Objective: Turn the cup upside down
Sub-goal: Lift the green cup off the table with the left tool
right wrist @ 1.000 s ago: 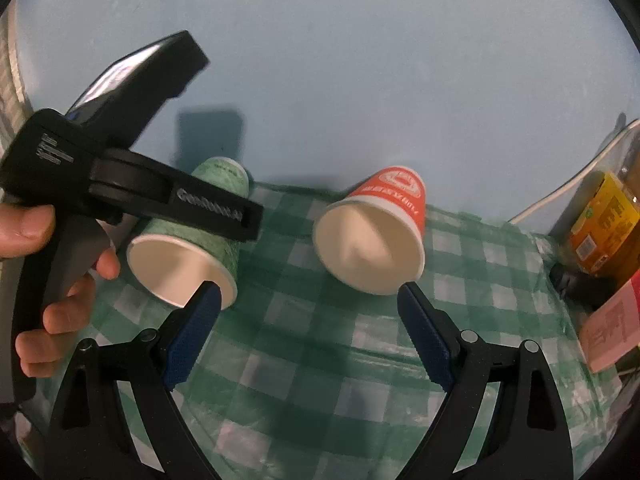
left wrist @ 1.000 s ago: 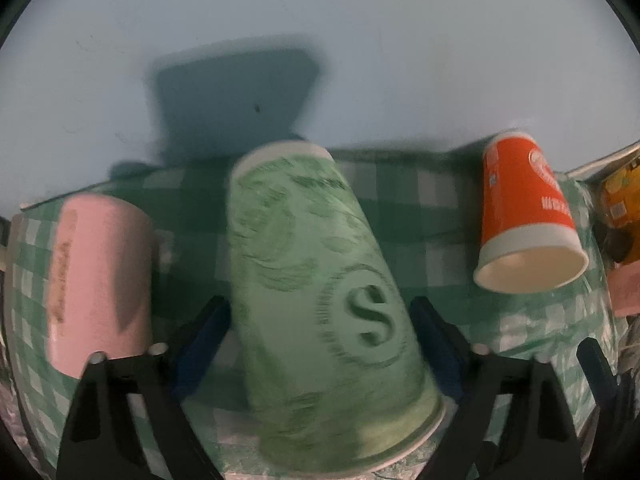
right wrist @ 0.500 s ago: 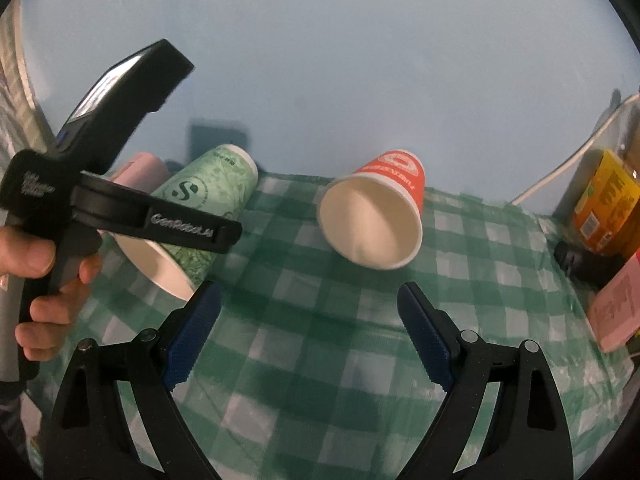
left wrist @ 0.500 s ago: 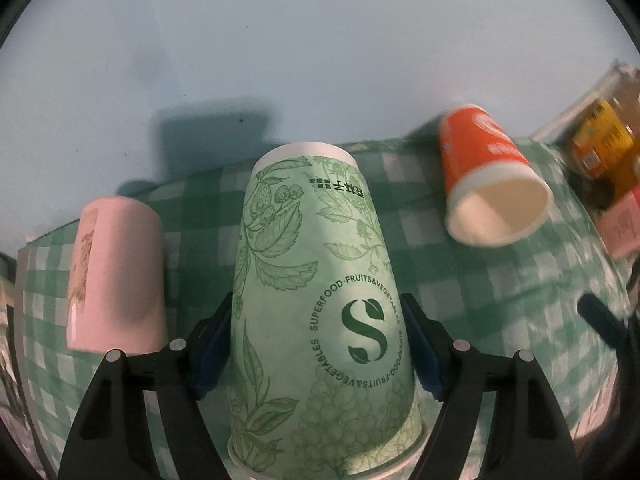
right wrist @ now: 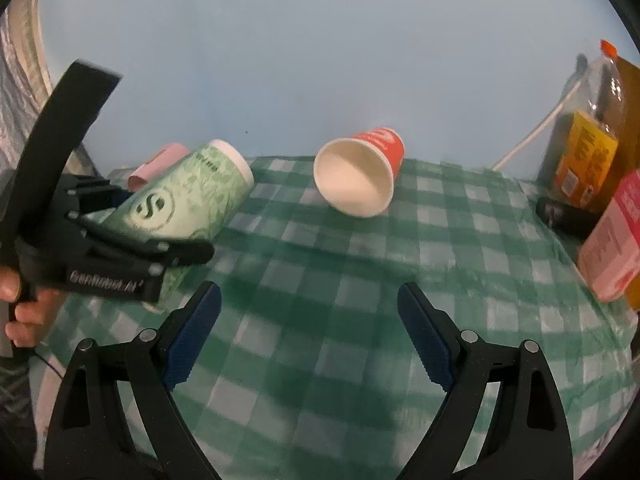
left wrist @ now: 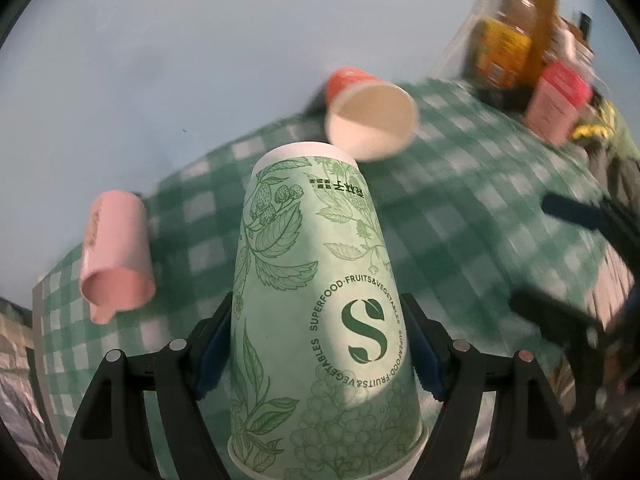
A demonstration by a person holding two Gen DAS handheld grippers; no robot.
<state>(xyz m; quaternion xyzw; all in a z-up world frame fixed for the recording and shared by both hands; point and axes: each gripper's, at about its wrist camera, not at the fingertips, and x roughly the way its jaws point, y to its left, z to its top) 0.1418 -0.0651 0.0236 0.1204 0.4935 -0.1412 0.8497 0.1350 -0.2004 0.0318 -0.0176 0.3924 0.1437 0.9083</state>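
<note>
My left gripper [left wrist: 320,340] is shut on a green paper cup [left wrist: 320,312] printed with leaves and an "S" logo, gripped near its rim end, base pointing away. In the right wrist view the green cup [right wrist: 192,196] is held tilted above the green checked tablecloth [right wrist: 340,300], base up and to the right, in the left gripper [right wrist: 132,256]. An orange cup [right wrist: 360,176] lies on its side, mouth toward me. It also shows in the left wrist view [left wrist: 370,116]. My right gripper [right wrist: 308,336] is open and empty above the cloth.
A pink mug [left wrist: 116,256] lies on its side at the left. A juice bottle [right wrist: 592,136] and a pink carton [right wrist: 616,244] stand at the right edge. A pale blue wall [right wrist: 320,40] is behind the table.
My left gripper has lifted and swung the green cup up and rightward, base tipping upward. The right gripper has drawn back a little and stays open.
</note>
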